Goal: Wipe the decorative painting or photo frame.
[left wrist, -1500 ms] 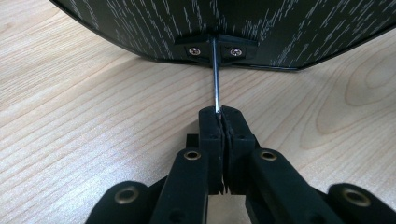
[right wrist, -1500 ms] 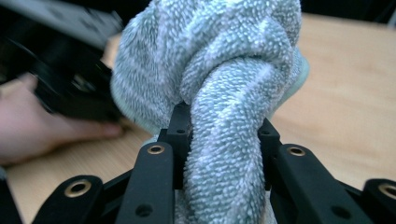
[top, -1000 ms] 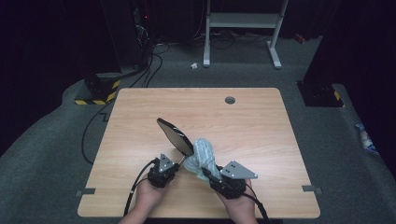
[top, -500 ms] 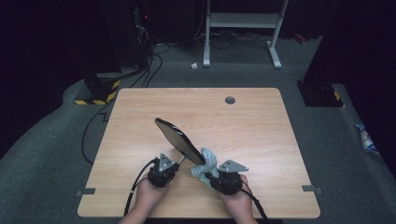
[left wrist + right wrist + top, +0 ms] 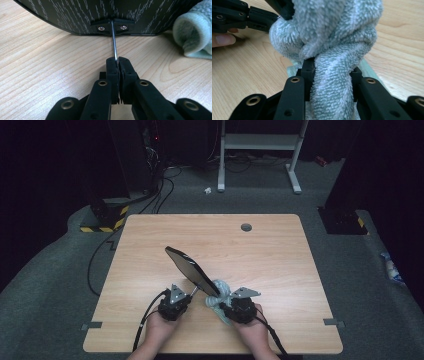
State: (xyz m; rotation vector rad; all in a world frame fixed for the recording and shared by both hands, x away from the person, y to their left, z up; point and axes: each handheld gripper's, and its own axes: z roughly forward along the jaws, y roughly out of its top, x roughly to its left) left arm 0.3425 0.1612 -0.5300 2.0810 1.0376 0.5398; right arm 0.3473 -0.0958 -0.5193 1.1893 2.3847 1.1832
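In the high view, a black oval mirror (image 5: 191,271) is seen held tilted above the wooden table (image 5: 270,250), its long axis running from upper left down towards the two hands. The left gripper (image 5: 186,295) is placed just below the mirror's lower end, and the right gripper (image 5: 223,304) just to the right of it, with a pale green towel (image 5: 220,288) bunched against the mirror's lower right edge.

In the left gripper view, the fingers (image 5: 112,72) are seen closed tight on a thin metal rod (image 5: 113,41) that rises straight ahead into a screwed bracket (image 5: 112,25) on the mirror's patterned back; the towel lies off to the right.

In the right gripper view, the fingers (image 5: 308,75) are seen clamped on a thick twisted fold of the towel, and the bulk of it stands directly ahead, pressed at the mirror's edge. A wipe along the mirror's long axis, away from the hands, is judged to come next; the right hand is the nearer.
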